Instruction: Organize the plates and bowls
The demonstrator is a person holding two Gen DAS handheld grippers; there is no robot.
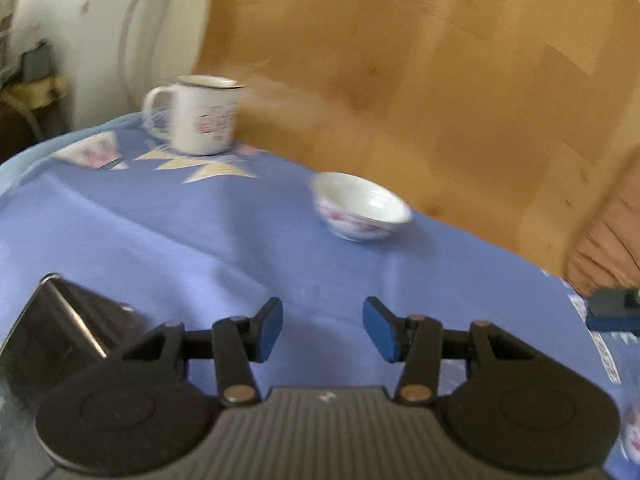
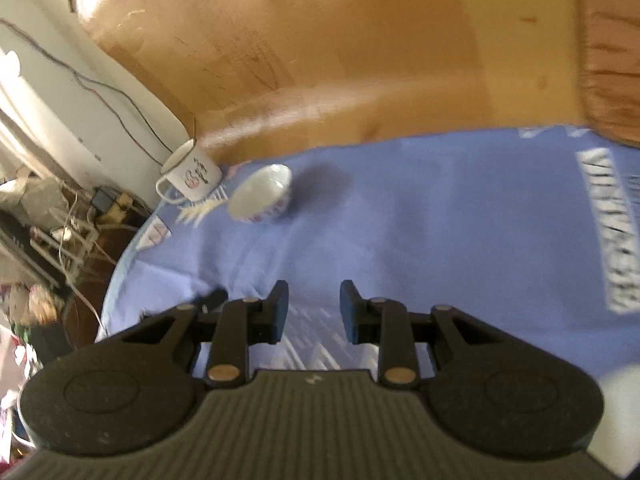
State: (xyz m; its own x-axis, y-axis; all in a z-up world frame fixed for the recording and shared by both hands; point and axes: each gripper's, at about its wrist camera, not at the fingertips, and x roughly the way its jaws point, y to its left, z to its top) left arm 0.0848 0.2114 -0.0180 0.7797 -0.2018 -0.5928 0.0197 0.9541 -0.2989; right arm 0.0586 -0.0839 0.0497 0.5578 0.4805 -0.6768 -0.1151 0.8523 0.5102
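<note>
Floor (image 2: pixel 320 40): wooden boards lying beyond the table, catching sunlight.
Wall (image 2: pixel 60 92): white, standing left of the table, a thin cable (image 2: pixel 100 84) trailing across it.
Table (image 2: pixel 440 220): wearing a blue cloth.

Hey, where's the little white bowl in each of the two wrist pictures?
Left wrist view: the bowl sits right of centre, near the far edge of the blue cloth.
Right wrist view: the bowl is left of centre, in the upper half.
Shared landmark: the white mug, to the bowl's left in both.
</note>
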